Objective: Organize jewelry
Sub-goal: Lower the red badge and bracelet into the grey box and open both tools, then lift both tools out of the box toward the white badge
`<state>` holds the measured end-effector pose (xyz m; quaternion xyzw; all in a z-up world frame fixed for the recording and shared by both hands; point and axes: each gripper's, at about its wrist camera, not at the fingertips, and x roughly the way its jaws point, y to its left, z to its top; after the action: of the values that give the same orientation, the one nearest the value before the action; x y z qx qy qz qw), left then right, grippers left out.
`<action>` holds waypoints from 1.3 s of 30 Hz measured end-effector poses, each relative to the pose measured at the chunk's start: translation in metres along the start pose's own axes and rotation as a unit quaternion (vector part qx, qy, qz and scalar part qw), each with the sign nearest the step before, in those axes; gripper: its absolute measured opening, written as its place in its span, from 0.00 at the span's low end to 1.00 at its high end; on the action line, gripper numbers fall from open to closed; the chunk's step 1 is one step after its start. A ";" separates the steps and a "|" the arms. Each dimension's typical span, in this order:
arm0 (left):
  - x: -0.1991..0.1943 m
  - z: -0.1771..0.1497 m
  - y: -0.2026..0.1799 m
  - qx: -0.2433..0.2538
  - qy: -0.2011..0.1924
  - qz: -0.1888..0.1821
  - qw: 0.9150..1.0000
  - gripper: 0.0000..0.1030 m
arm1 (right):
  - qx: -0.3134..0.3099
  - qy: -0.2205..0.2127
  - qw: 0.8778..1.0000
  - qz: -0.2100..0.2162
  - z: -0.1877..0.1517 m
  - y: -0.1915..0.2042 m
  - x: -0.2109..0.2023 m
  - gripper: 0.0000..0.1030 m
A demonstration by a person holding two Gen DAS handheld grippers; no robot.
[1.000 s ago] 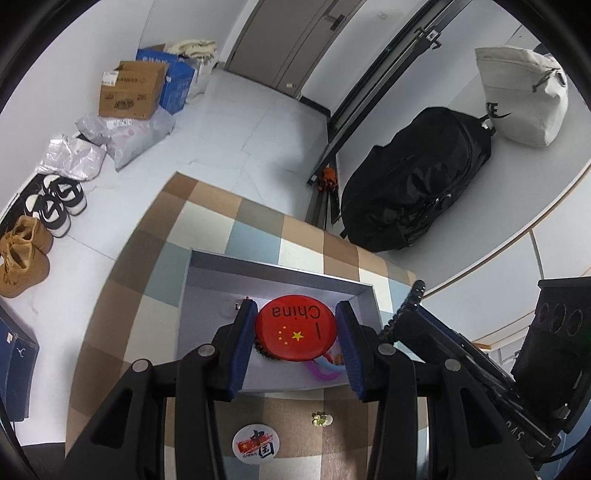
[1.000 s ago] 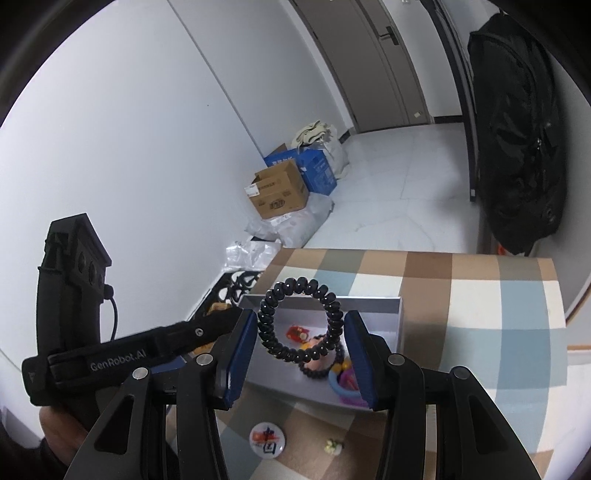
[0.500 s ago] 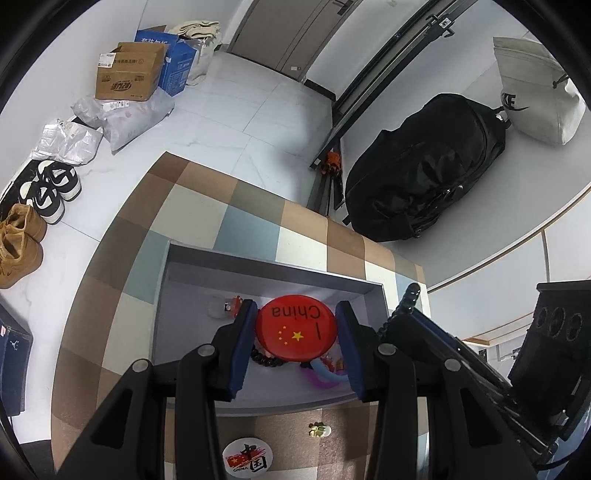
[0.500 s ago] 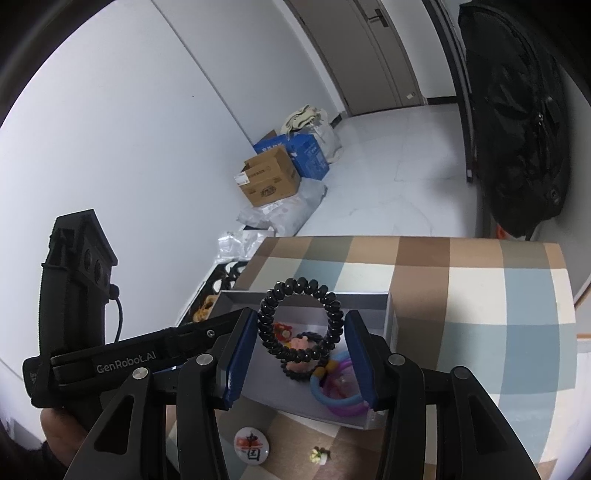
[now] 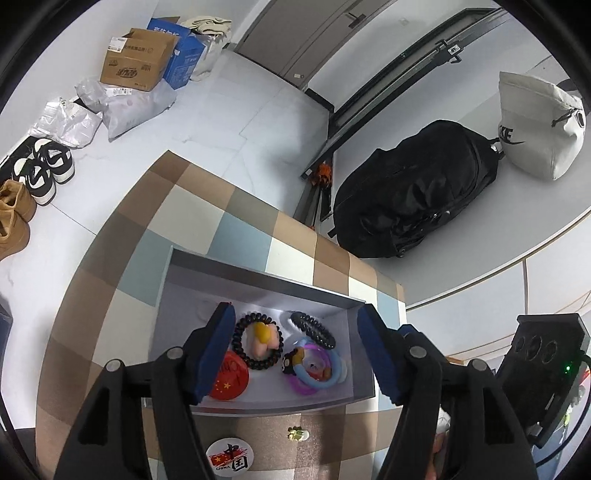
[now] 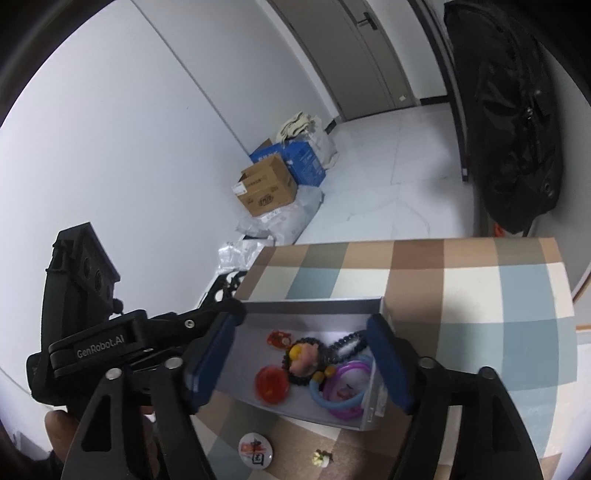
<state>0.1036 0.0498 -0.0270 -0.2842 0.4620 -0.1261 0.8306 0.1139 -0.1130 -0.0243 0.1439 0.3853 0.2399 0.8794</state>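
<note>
Both grippers, left [image 5: 295, 347] and right [image 6: 301, 360], hang spread and empty over the grey box [image 5: 258, 288]; white badge [image 5: 229, 456] still outside.

Checked brown-blue-cream tablecloth [image 5: 236, 229]; grey box [image 5: 258, 291]; seemingly red badge [image 5: 227, 376].

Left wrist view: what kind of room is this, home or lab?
Probably a home entryway or spare room, not a lab. Shoes lined up on the tiled floor, a cardboard box and parcels by the door, and a black backpack against the wall.
</note>
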 end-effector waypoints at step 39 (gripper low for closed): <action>-0.040 -0.060 -0.009 0.119 -0.056 0.109 0.985 0.81 | -0.053 -0.005 0.996 -0.069 -0.051 0.020 -0.043 1.00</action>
<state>0.0323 0.0399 -0.0182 -0.1380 0.4242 -0.0732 0.8920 0.0442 -0.1157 -0.0234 0.0714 0.3766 0.1975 0.9023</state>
